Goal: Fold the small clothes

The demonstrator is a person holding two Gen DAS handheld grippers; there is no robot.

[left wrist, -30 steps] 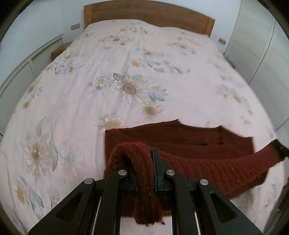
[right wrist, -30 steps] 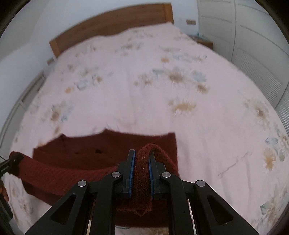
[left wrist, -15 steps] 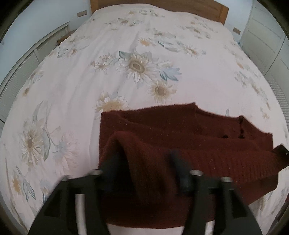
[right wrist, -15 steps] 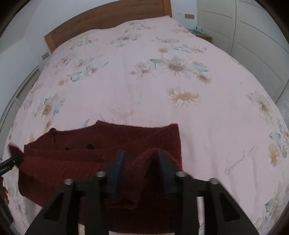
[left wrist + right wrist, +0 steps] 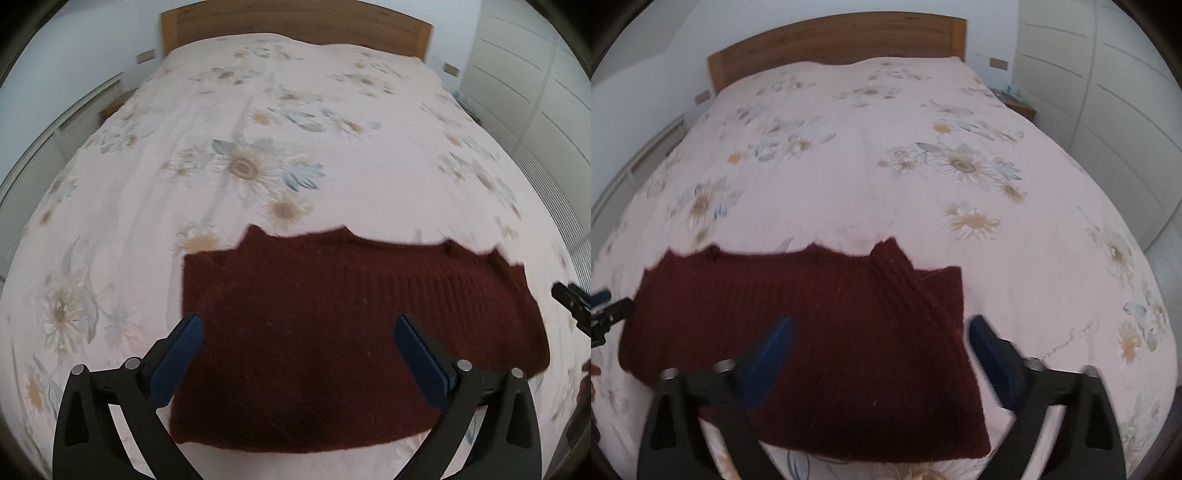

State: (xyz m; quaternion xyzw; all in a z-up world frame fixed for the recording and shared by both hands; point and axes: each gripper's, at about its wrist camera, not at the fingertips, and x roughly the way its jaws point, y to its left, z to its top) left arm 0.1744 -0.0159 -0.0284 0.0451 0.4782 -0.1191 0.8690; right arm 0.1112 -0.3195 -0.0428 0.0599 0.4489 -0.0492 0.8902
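A dark red knitted sweater (image 5: pixel 332 314) lies folded flat on the near part of the bed; it also shows in the right wrist view (image 5: pixel 831 325). My left gripper (image 5: pixel 297 332) is open and empty, hovering over the sweater's left half. My right gripper (image 5: pixel 881 332) is open and empty over the sweater's right half. The right gripper's tip shows at the right edge of the left wrist view (image 5: pixel 570 299). The left gripper's tip shows at the left edge of the right wrist view (image 5: pixel 607 306).
The bed has a pale floral cover (image 5: pixel 258 147) and a wooden headboard (image 5: pixel 295 22). White wardrobe doors (image 5: pixel 1108 110) stand to the right. A low white cabinet (image 5: pixel 44 155) runs along the left.
Both grippers have opened and let go of the sweater's folded edge, which now lies flat on the rest of the sweater. Both have lifted back slightly.
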